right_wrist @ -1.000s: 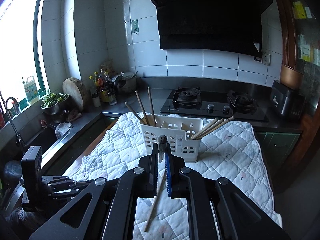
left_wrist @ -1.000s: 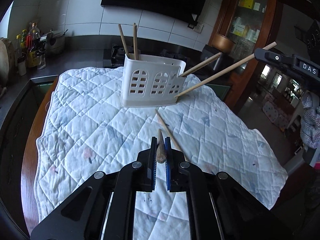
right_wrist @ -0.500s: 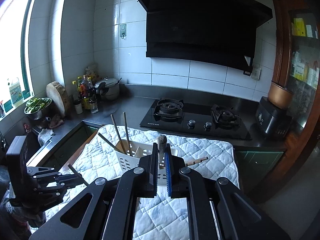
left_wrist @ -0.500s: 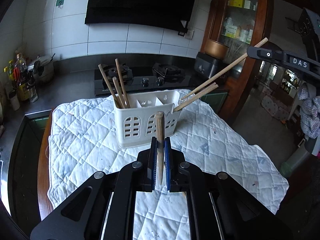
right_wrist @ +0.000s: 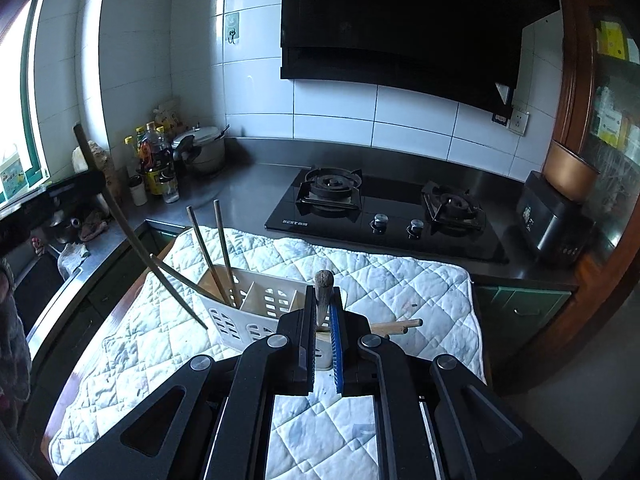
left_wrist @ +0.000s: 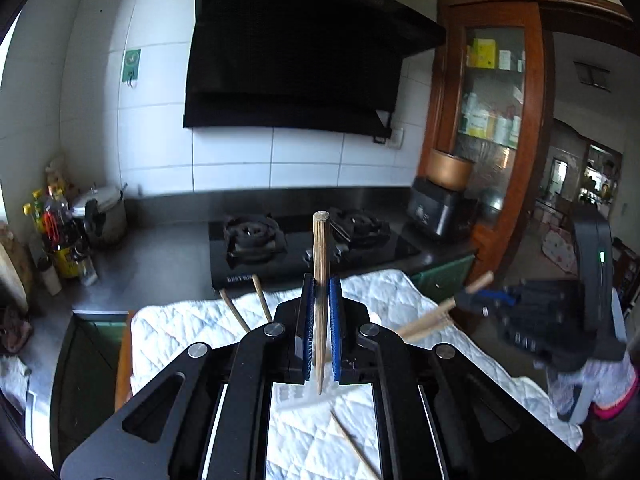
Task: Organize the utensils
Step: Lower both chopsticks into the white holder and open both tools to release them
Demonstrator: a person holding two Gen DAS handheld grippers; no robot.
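My left gripper [left_wrist: 321, 285] is shut on a wooden chopstick [left_wrist: 321, 248] that stands upright between the blue pads, high above the quilted cloth [left_wrist: 188, 332]. Its body hides the holder; only chopstick ends [left_wrist: 236, 312] show. My right gripper [right_wrist: 322, 294] is shut on another chopstick [right_wrist: 323, 280], just above the white slotted holder [right_wrist: 248, 312]. Two chopsticks [right_wrist: 222, 248] stand in the holder's left compartment and others [right_wrist: 396, 326] stick out at its right. In the right wrist view the left gripper [right_wrist: 60, 192] shows at the left edge with its long chopstick [right_wrist: 132, 236].
One loose chopstick [left_wrist: 352, 444] lies on the cloth near me. Behind the cloth is a black gas hob [right_wrist: 384, 208]. Bottles [right_wrist: 156, 168] and a pot [right_wrist: 200, 152] stand at the back left, a black appliance [right_wrist: 552, 220] at the right. A wooden cabinet [left_wrist: 496, 120] rises beyond.
My left gripper has risen with its chopstick, now upright, and the holder has dropped out of its view. My right gripper has moved in over the holder with its chopstick.
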